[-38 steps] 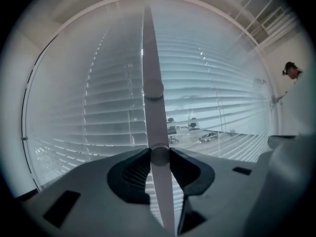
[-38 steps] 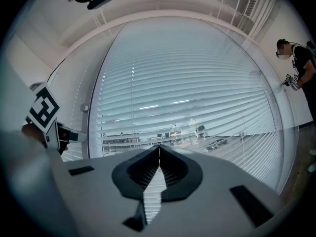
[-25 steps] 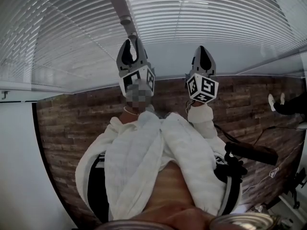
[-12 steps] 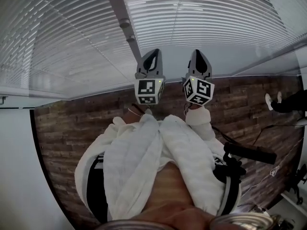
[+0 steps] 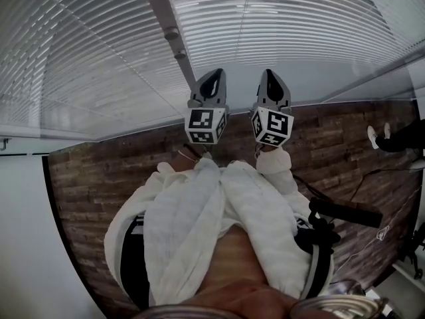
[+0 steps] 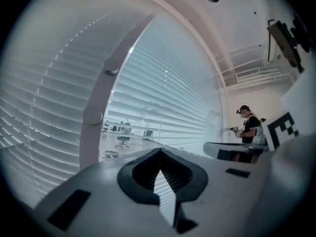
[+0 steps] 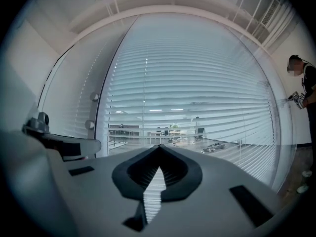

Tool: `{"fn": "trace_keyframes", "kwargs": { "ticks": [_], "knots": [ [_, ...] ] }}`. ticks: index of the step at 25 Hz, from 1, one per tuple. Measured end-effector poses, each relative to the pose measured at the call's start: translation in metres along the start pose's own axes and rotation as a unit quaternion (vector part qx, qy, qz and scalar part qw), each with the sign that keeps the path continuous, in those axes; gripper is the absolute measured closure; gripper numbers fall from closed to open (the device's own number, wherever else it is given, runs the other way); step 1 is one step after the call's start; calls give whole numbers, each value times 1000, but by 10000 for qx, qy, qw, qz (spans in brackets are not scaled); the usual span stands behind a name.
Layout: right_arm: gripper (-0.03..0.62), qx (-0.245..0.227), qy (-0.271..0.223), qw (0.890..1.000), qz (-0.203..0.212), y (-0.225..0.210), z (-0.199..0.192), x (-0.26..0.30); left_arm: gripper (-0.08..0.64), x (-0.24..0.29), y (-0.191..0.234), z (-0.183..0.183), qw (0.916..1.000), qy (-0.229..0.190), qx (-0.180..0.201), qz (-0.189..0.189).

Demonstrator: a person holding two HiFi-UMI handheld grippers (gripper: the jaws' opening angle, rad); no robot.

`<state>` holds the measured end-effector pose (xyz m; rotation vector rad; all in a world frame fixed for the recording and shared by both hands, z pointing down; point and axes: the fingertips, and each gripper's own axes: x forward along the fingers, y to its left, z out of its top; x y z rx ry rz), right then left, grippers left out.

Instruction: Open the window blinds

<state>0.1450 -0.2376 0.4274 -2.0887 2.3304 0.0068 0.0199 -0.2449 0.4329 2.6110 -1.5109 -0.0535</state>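
Straight ahead of both grippers, the window blinds [image 5: 279, 25] hang across the glass, close in front of the jaw tips but not touched by them. The left gripper [image 5: 212, 78] and the right gripper [image 5: 271, 78] are held level, side by side and just apart, and both point squarely at the slats. Each gripper's own view shows its jaws closed, tip against tip, with nothing between them.

The slats run sideways, so their long axis lies across the line of the jaws. They are lowered over the whole pane and tilted only enough for the rooms beyond to show through near the bottom edge. An upright frame post [image 5: 159, 12] splits the blinds into two panels. Both grippers face the right-hand panel, near its left edge. The left gripper is the nearer to the post, which stands up and to its left.

Counted: two grippers, two blind panels, one post, and two round knobs [image 5: 172, 34] on that post. A thin vertical cord [image 7: 146, 83] runs down through the slats ahead of the right gripper. I cannot make out any tilt wand or pull cord. By my judgement, the coming move depends on finding that control, probably beside the post. One other person [image 6: 248, 125] stands well off along the same window wall.
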Motion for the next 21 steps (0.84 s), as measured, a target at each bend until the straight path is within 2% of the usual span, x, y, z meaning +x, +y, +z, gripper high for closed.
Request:
{"fn": "trace_keyframes", "kwargs": {
  "ticks": [21],
  "knots": [
    [581, 39, -47, 9999, -94, -4, 1, 0, 560, -1, 6, -9, 9998, 186, -35, 52]
  ]
}}
